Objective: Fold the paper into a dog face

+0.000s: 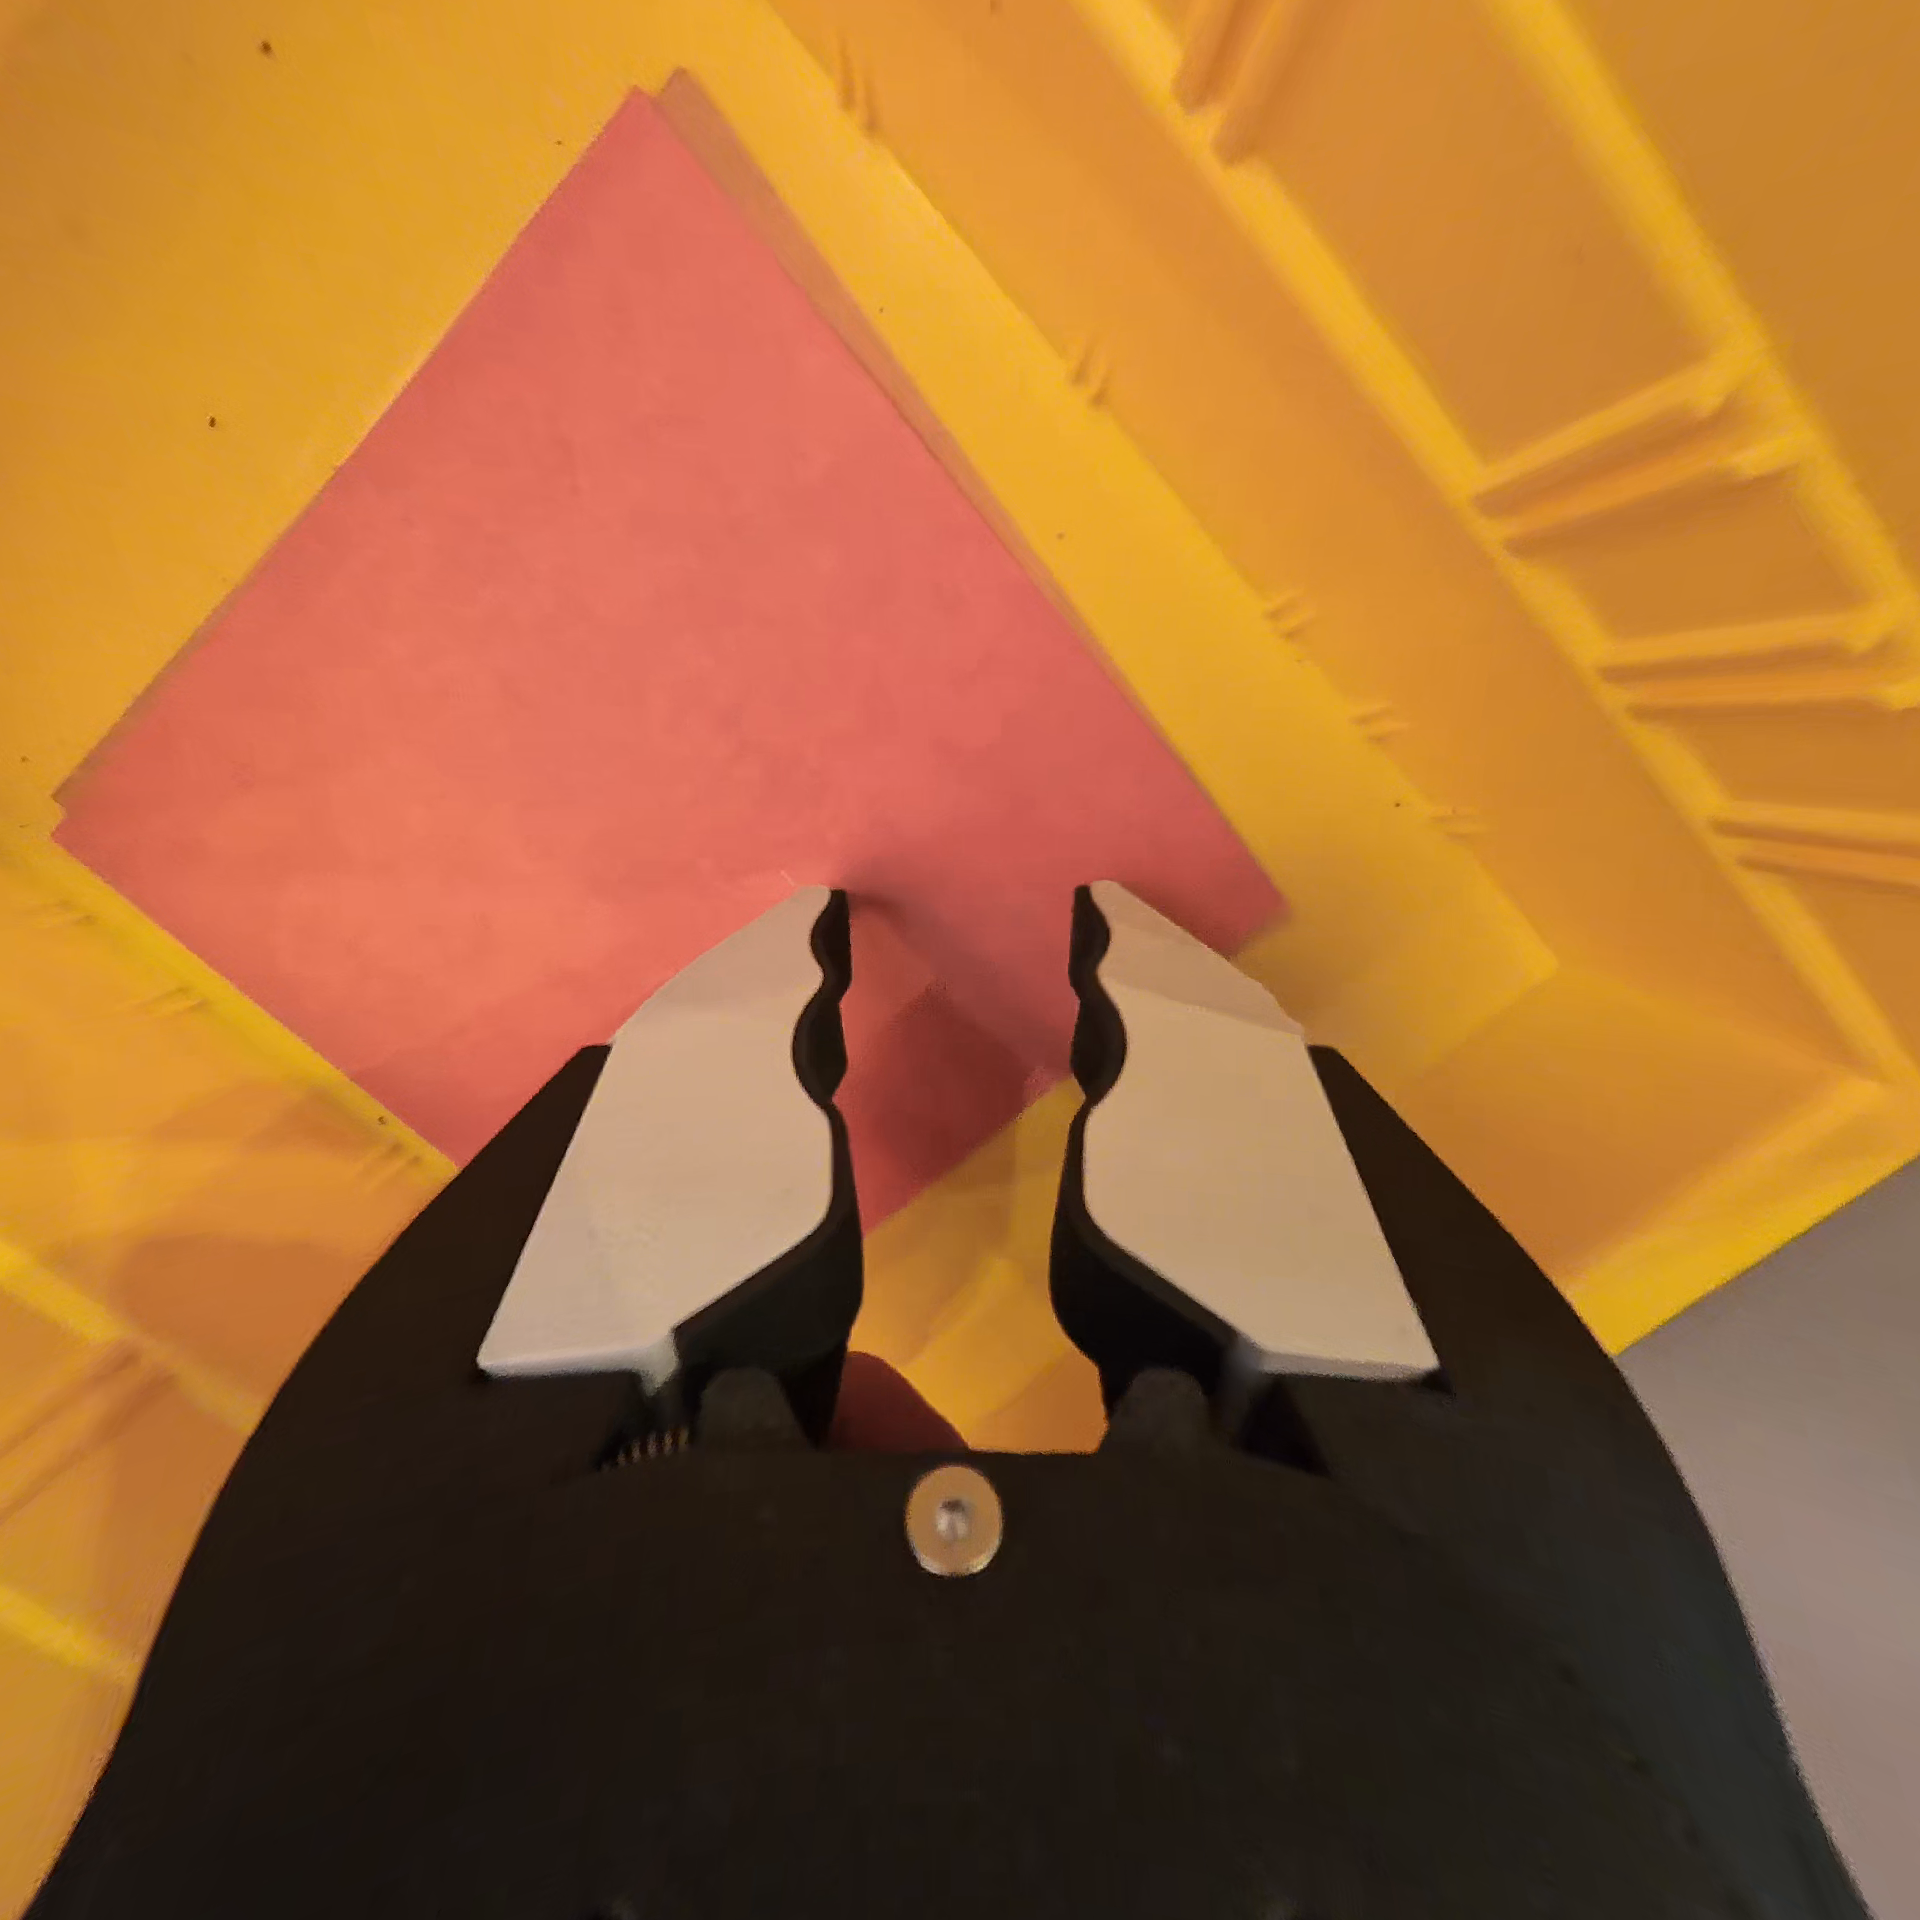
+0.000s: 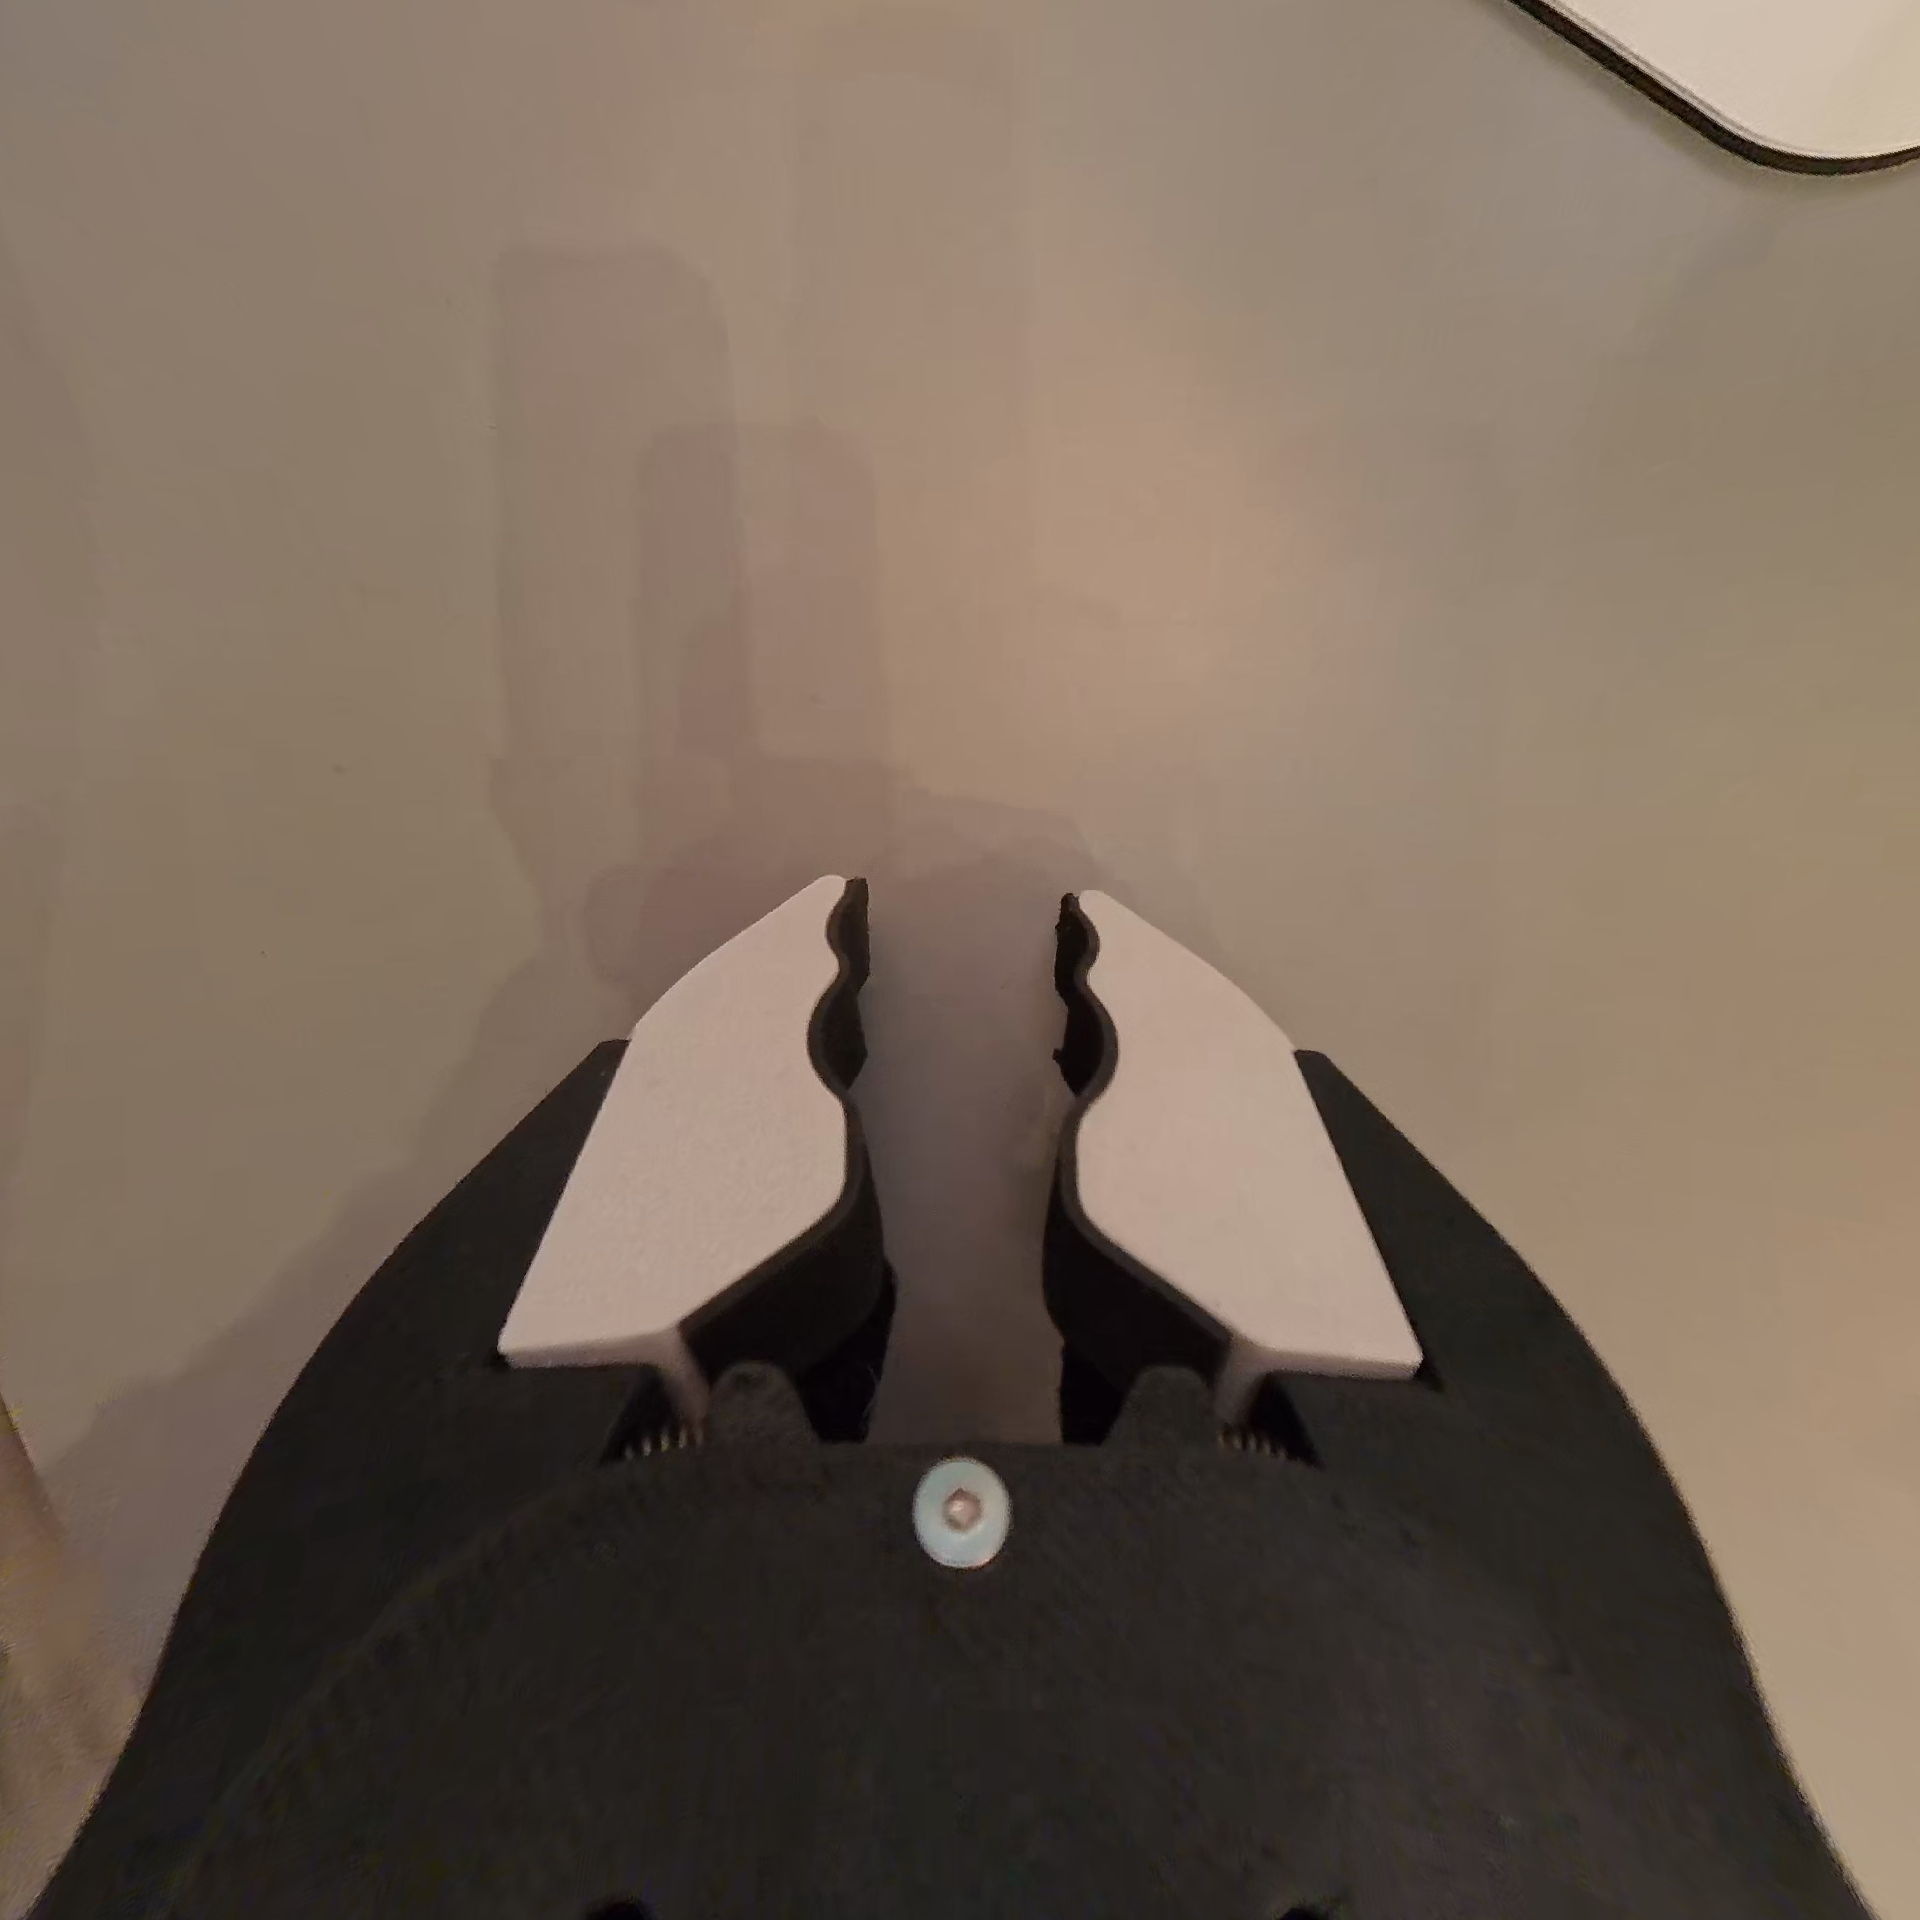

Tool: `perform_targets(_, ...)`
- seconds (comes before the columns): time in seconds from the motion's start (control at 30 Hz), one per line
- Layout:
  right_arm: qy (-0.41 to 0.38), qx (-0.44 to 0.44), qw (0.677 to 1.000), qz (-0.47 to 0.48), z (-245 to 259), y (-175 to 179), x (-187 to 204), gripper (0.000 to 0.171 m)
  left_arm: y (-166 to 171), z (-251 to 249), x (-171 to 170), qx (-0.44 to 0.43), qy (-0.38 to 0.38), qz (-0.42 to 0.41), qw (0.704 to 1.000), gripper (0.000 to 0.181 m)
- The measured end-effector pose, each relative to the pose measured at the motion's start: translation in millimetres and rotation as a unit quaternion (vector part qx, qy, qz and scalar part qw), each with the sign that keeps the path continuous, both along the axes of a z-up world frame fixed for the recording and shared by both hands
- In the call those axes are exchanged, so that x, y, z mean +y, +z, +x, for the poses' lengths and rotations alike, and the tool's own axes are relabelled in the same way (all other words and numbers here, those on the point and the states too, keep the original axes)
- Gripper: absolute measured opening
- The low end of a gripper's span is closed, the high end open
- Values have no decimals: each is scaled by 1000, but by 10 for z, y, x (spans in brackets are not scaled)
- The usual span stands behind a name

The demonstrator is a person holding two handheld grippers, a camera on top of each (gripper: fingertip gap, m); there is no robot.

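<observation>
My left gripper (image 1: 958,904) hangs with its white, black-padded fingers spread apart and nothing between them, over the near corner of a stack of square salmon-pink paper (image 1: 623,623) that lies flat, corner toward me, on the floor of a yellow plastic bin (image 1: 1351,436) with ribbed walls. My right gripper (image 2: 961,904) is likewise parted and empty above the bare grey surface (image 2: 416,468), with the rounded corner of a white, dark-edged slab (image 2: 1766,73) at the far right.

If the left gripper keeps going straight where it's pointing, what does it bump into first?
Most likely the pink paper: the open left gripper points right at its near corner, lying in the yellow bin. How far off it hangs is unclear.
</observation>
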State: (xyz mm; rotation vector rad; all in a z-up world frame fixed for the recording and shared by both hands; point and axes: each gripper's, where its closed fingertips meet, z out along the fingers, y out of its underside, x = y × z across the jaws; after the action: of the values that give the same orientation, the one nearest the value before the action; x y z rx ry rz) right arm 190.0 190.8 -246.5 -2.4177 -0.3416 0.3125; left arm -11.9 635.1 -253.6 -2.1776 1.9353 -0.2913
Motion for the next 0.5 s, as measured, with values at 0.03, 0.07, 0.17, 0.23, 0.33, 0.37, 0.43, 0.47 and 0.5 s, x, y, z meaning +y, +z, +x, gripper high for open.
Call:
perform_targets(0.03, -1, -1, 1000, 0, 6, 0, 2, 34, 1, -2, 12, -5, 1, 2, 1000, 37)
perform_targets(0.07, -2, -1, 1000, 0, 10, 0, 3, 34, 0, -4, 15, -8, 0, 3, 1000, 37)
perform_targets(0.17, -6, 1, 1000, 2, 19, 1, 9, 33, 1, -2, 11, -7, 2, 2, 1000, 32)
perform_targets(0.23, -7, 1, 1000, 2, 26, 1, 10, 33, 19, -17, -60, -8, -13, -14, 1000, 31)
perform_targets(0.33, -9, 0, 1000, 3, 36, 1, 10, 33, 86, 47, -243, -41, -36, -42, 998, 53)
perform_targets(0.37, -10, 1, 1000, 4, 41, 1, 14, 32, 58, 21, -286, -28, -55, -37, 997, 56)
perform_targets(0.43, -14, 5, 1000, 6, 53, 2, 24, 32, 15, -6, -349, -11, -78, -31, 996, 52)
perform_targets(0.47, -15, 7, 1000, 6, 56, 3, 28, 31, 8, -11, -318, -6, -78, -19, 997, 51)
perform_targets(0.5, -16, 7, 1000, 7, 57, 3, 30, 31, 3, -11, -293, -4, -78, -10, 997, 49)
